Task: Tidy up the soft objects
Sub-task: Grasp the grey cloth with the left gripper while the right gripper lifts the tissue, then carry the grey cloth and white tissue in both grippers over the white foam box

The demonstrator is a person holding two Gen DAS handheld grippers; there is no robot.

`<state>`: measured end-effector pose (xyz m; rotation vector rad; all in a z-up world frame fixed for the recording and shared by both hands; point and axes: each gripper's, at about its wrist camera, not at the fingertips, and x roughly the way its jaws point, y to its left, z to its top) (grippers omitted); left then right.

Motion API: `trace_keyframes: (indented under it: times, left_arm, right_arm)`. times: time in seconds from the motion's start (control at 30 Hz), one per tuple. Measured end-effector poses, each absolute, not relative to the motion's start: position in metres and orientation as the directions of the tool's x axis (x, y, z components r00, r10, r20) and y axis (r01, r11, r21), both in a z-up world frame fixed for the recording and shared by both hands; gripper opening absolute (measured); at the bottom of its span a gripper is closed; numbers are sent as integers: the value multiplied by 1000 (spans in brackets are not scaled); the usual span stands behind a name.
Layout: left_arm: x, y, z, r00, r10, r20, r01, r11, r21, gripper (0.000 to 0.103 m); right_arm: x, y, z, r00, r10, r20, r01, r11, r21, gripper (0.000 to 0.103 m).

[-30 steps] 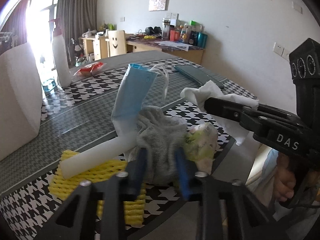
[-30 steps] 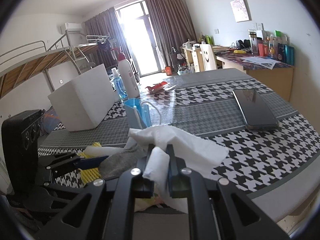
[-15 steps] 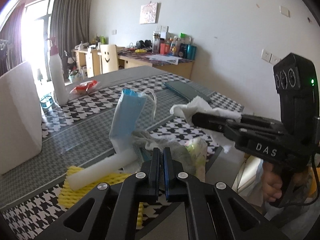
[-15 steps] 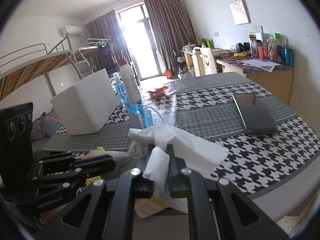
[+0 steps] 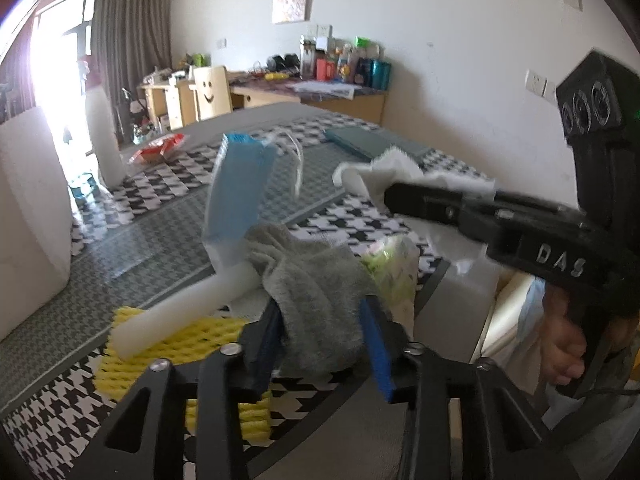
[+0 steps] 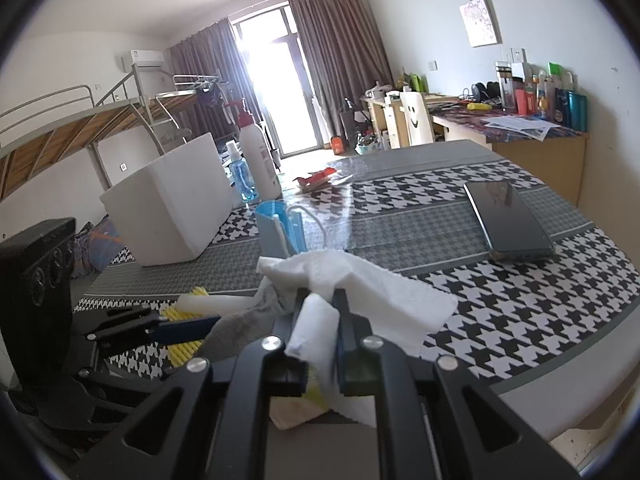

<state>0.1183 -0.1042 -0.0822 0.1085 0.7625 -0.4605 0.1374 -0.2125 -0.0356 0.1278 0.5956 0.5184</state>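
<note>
A pile of soft things lies near the table's front edge: a grey sock (image 5: 316,280), a blue face mask (image 5: 240,184) standing up, a white foam tube (image 5: 188,300), a yellow foam net (image 5: 176,352) and a green-and-white packet (image 5: 392,272). My left gripper (image 5: 322,320) has its jaws opening, with the grey sock bunched between the blue pads (image 5: 376,344). My right gripper (image 6: 320,300) is shut on a white tissue (image 6: 380,292), held above the pile. From the left wrist view the right gripper (image 5: 394,196) reaches in from the right with the tissue (image 5: 392,164).
On the houndstooth table (image 6: 520,312) lie a dark phone (image 6: 508,220) at the right and a red packet (image 6: 316,178) further back. A white foam box (image 6: 172,208), a white pump bottle (image 6: 256,156) and a blue spray bottle (image 6: 240,176) stand at the left.
Half a second ago the left jaws were fully shut a little above the pile; now they stand apart with the grey sock between them. The right gripper and its tissue have not moved.
</note>
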Motion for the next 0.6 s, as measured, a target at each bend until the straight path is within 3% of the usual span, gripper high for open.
trace_keyframes:
  times: [0.2, 0.6]
  left_arm:
    - [121, -106, -87, 609, -369, -702, 449, 890, -78, 6]
    - [102, -88, -43, 694, -422, -583, 464, 882, -85, 4]
  right_arm:
    - [138, -215, -37, 706, 500, -501, -424, 866, 267, 13]
    - [135, -212, -27, 721, 503, -478, -431, 864, 260, 13]
